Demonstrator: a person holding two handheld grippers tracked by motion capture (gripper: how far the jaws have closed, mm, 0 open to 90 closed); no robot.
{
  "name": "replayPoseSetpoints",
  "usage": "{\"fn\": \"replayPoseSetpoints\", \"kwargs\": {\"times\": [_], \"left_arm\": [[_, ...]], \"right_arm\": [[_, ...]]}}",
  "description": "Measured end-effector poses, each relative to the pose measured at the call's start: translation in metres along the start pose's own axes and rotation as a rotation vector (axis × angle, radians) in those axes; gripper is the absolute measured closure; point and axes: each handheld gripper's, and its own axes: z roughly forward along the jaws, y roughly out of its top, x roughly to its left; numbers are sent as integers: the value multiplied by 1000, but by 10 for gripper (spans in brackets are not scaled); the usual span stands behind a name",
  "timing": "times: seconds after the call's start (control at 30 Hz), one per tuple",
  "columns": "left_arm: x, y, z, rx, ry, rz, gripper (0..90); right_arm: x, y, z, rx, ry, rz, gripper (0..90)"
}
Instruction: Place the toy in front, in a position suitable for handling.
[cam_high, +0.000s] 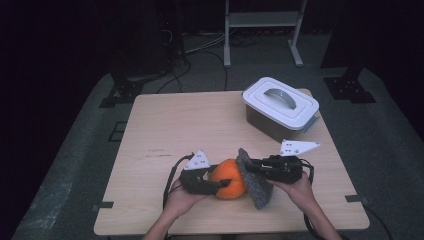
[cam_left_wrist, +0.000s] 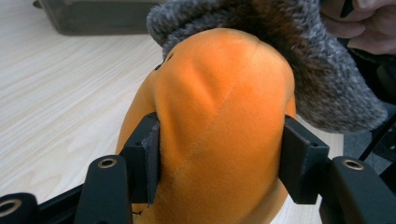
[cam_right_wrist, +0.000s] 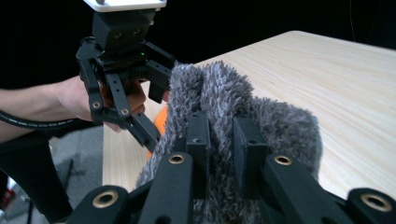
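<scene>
Orange plush toy (cam_high: 229, 178): low and centre in the high view, on the wooden table (cam_high: 170, 125); in the left gripper view it sits squeezed between both black jaws, pads dented into its sides.
Grey fuzzy cloth (cam_high: 254, 180): just right of the toy, touching it and draped over its top; in the right gripper view a fold of it rises between the two jaws.
Left gripper (cam_high: 212, 184): clamped on the orange plush toy, pointing toward the frame's right.
Right gripper (cam_high: 248, 166): pinched tight on the grey fuzzy cloth, pointing left.
Hands: both enter from the bottom edge, forearms angled inward, grippers facing each other.
Lidded white box (cam_high: 280, 107): upper right of the table, well apart.
</scene>
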Motion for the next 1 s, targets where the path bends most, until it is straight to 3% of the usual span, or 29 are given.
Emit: {"fn": "replayPoseSetpoints", "kwargs": {"times": [0.07,0.17,0.27,0.37,0.47,0.53,0.67,0.87,0.93,1.0], "left_arm": [[-1,-1,1,0,-2,16,382],[2,-5,1,-5,-31,41,325],[5,-3,1,-5,-49,86,232],[10,-5,4,-35,-79,133,153],[18,-9,8,-43,-122,103,84],[21,-12,8,-37,-151,80,139],[15,-6,0,-15,-101,90,347],[4,6,0,29,-32,35,376],[2,6,1,10,-31,10,376],[3,4,1,10,-20,3,373]], "right_arm": [[2,-1,6,46,-20,-29,776],[-6,-10,7,60,-12,6,770],[-11,-15,4,102,-34,2,769],[-15,-20,4,106,-18,20,768],[-15,-20,5,111,-14,21,767],[-16,-21,7,109,-10,21,767],[-10,-14,5,96,-10,12,768],[4,4,1,0,32,-23,768],[9,8,6,20,23,-57,767],[8,2,11,37,7,-53,767]]}}
